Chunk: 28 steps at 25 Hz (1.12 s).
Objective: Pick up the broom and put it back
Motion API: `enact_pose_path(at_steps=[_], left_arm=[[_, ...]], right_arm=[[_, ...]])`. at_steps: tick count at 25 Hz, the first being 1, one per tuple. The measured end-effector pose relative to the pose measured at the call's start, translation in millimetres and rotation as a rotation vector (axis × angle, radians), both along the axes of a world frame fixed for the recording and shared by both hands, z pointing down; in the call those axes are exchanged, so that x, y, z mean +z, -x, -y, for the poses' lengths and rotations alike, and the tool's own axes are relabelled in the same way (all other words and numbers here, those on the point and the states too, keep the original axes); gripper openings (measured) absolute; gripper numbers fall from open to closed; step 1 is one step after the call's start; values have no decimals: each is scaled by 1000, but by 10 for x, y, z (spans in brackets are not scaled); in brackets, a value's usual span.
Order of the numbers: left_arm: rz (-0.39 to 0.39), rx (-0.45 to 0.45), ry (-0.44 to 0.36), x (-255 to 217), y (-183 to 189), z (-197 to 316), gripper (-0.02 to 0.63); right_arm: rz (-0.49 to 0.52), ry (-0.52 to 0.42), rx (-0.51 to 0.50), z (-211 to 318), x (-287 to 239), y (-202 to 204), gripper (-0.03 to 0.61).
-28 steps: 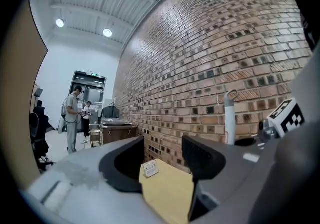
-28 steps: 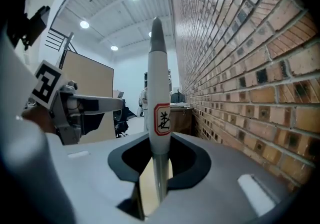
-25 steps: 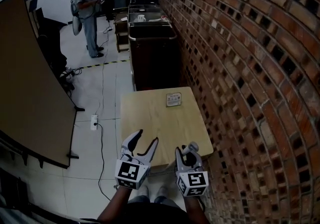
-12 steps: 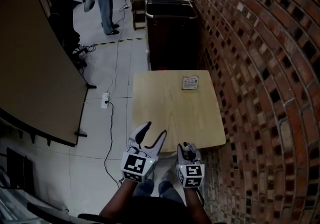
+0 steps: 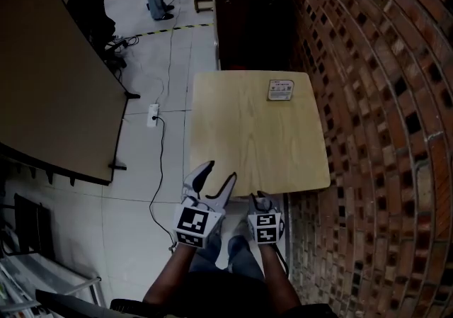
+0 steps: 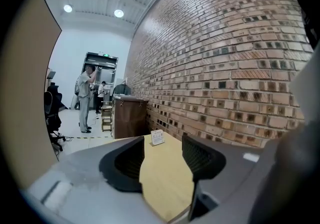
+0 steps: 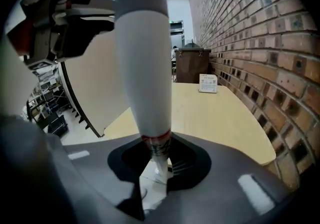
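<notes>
Right now, the right claw (image 5: 260, 203) is clenched on the white round broom handle with a red band (image 7: 145, 68), which rises from between its jaws and runs up past that gripper's camera. The left claw (image 5: 218, 173), beside it at nine o'clock, is released and empty, with only the pale wooden square counter (image 5: 248, 139) showing between its parted jaws. Both hang at the counter's six o'clock edge, a small white printed card (image 5: 281, 89) lies near its one o'clock corner beside the red brick wall (image 5: 382, 97), and a dark brown cabinet (image 5: 255, 19) stands beyond at twelve o'clock.
</notes>
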<state>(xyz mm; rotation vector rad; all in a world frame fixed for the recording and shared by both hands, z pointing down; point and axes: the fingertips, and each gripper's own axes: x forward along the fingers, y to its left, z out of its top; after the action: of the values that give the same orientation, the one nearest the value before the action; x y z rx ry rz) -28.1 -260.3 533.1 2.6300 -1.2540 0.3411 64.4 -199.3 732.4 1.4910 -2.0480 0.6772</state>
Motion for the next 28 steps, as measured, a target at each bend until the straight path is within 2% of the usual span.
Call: enact_pose_path(at_steps=[15,20,28], left_arm=[[17,-4,43,205,42,-65,235],[19,-12,52,222,122,-65,235],[13,4,60,232,123,-62,235]], right_arm=[[-73,57,-172,88,610,124,83],[-70,40,-230,96,665,258,84],[-31,36,-170,120,718,233,91]])
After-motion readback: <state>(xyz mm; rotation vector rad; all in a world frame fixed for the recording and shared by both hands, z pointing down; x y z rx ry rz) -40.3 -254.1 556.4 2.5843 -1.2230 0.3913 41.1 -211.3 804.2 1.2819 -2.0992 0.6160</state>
